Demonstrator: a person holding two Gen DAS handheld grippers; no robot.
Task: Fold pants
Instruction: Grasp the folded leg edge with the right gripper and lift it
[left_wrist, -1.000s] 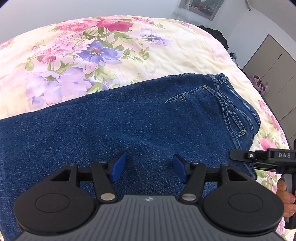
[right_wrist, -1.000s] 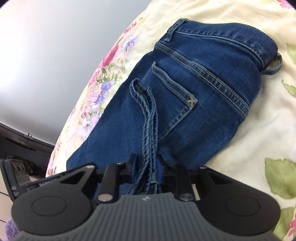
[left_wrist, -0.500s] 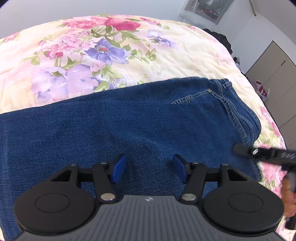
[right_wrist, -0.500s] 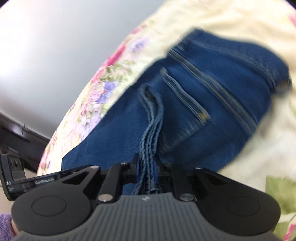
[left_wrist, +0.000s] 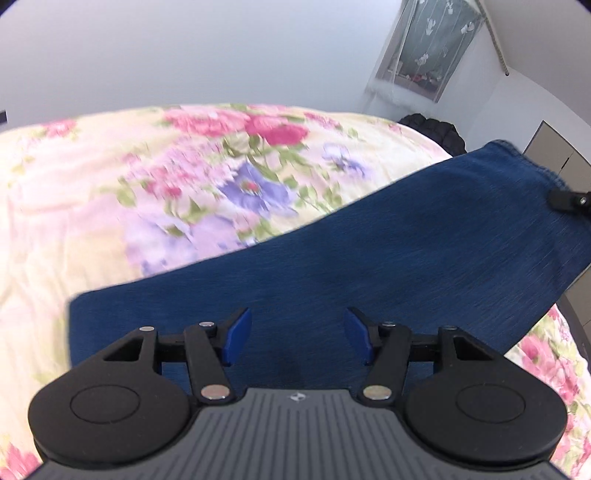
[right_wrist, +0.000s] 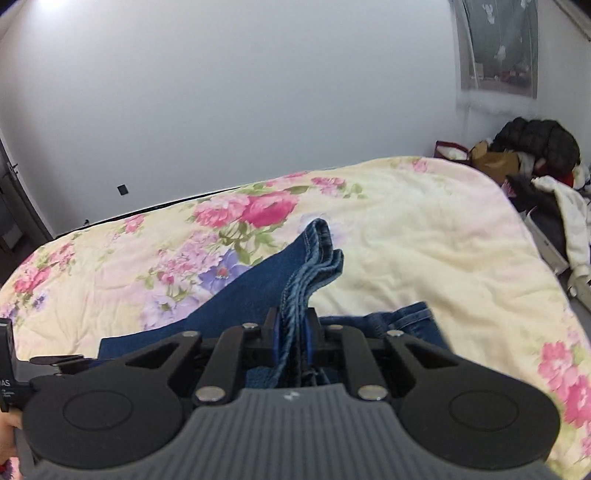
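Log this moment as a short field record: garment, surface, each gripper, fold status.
garment: blue jeans, one end lifted off the bed
surface: floral quilt on a bed
left gripper: jaws open, above the denim, holding nothing
right gripper: jaws shut on the bunched hem of the jeans
fold status: in progress, not yet laid flat
background: clothes pile by the wall

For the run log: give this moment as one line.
task: fold pants | right gripper: shut on jeans hem, lifted | left gripper: open over the denim | surface: floral bedspread
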